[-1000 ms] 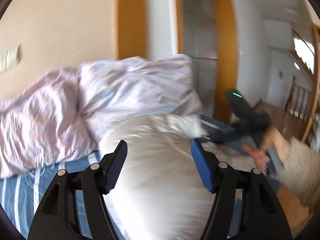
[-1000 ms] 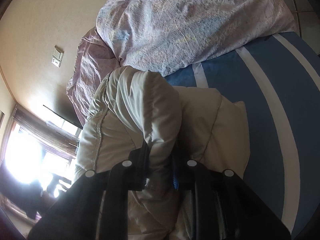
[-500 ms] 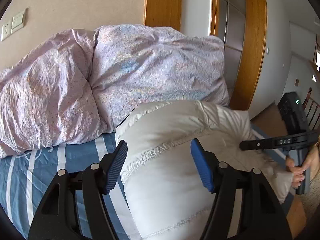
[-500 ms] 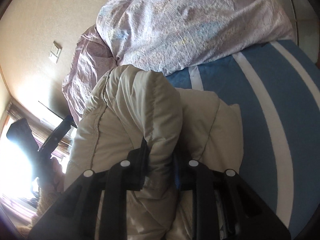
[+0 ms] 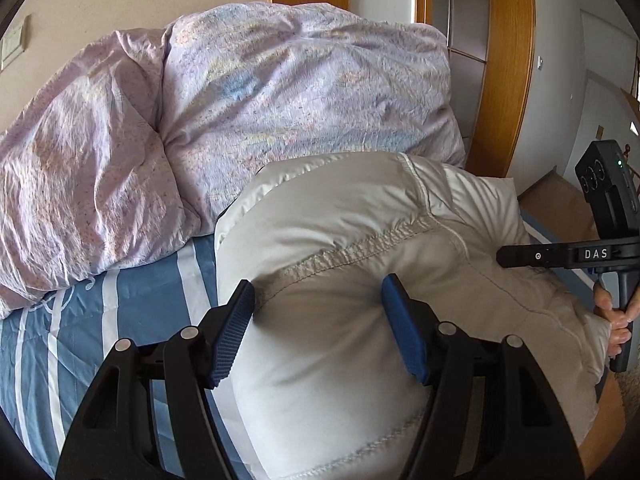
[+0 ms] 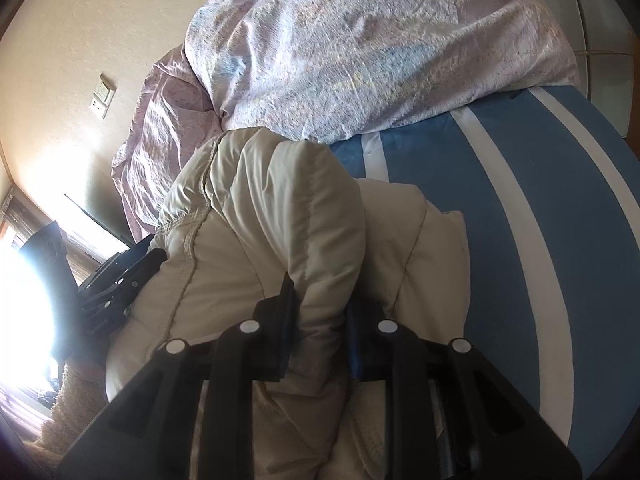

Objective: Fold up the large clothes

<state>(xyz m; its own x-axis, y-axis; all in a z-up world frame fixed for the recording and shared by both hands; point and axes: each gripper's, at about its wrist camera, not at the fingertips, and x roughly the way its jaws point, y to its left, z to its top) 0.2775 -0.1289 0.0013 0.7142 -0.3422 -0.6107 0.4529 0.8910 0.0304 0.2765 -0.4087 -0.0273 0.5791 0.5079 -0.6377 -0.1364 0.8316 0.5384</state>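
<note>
A puffy cream-white quilted jacket lies bunched on a blue bed sheet with white stripes. My left gripper is open, its blue-padded jaws straddling a bulge of the jacket without pinching it. My right gripper is shut on a thick fold of the jacket and holds it up. The right gripper also shows at the right edge of the left wrist view, and the left gripper shows dark at the left in the right wrist view.
A crumpled pale lilac duvet is heaped against the wall behind the jacket. A wooden door frame and hallway lie to the right of the bed. A bright window glares at the left in the right wrist view.
My left gripper has come down and forward onto the jacket, which now fills the space between its open jaws. The right gripper stays clamped on its fold and has barely shifted.
</note>
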